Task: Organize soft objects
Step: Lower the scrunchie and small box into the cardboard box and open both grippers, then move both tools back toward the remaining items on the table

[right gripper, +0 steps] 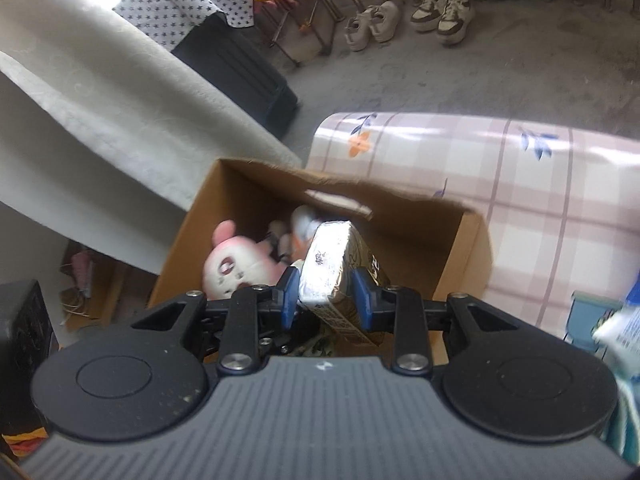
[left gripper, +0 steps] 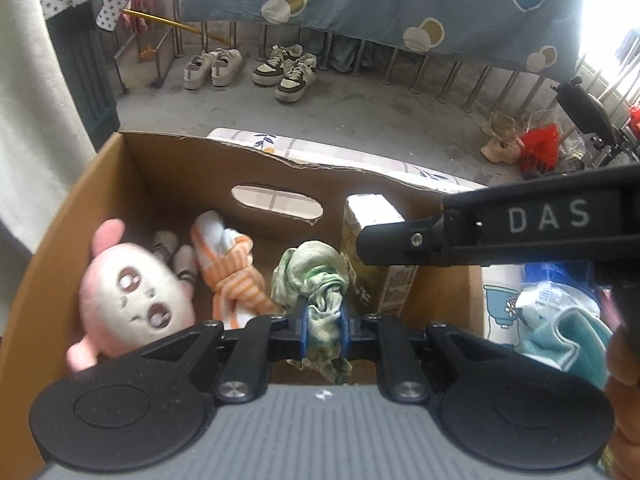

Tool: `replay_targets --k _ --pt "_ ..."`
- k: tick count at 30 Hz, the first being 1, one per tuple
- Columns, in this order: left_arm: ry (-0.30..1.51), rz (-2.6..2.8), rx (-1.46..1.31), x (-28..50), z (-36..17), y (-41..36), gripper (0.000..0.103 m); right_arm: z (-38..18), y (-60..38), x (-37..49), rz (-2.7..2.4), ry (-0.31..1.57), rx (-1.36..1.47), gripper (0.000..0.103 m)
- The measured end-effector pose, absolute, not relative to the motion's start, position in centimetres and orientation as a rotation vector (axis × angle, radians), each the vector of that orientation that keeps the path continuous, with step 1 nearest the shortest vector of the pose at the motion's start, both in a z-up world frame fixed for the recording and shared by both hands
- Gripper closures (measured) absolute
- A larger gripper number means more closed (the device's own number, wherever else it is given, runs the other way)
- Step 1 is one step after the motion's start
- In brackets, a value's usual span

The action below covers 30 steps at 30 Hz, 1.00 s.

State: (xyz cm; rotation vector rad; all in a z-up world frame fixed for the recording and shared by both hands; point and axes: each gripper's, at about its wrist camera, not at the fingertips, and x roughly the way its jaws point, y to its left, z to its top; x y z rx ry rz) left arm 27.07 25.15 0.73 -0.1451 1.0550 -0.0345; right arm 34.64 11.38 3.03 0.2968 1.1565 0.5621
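Observation:
An open cardboard box [left gripper: 132, 184] holds a pink and white plush toy [left gripper: 132, 296], an orange striped cloth [left gripper: 232, 276] and small doll feet behind them. My left gripper [left gripper: 324, 324] is shut on a crumpled green cloth [left gripper: 312, 276], which hangs over the box's inside. My right gripper [right gripper: 326, 300] is shut on a gold drink carton [right gripper: 332, 268], tilted over the box [right gripper: 472, 248]. The plush toy [right gripper: 236, 268] lies left of the carton. In the left wrist view the carton [left gripper: 372, 248] stands at the box's right side under the right gripper's black body.
The box rests on a table with a pink checked cloth [right gripper: 520, 184]. Blue packets and a light blue cloth [left gripper: 560, 308] lie right of the box. A person's hand [left gripper: 624, 380] shows at the right edge. Two pairs of shoes [left gripper: 248, 68] stand on the grey floor beyond.

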Motion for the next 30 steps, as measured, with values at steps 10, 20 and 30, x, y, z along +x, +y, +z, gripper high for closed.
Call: replay_targets --k 10,20,30 --pt "1.042 -0.001 -0.124 29.0 -1.2 25.2 0.054 2.7 12.0 35.8 0.544 1.106 0.218 0.069" --pt "0.999 0.034 -0.116 27.9 1.1 25.3 0.040 5.2 9.9 34.5 0.572 1.045 0.267 0.063" --pt "0.887 0.011 -0.147 21.0 8.0 23.8 0.028 12.7 1.1 26.8 0.619 0.928 0.366 0.056"
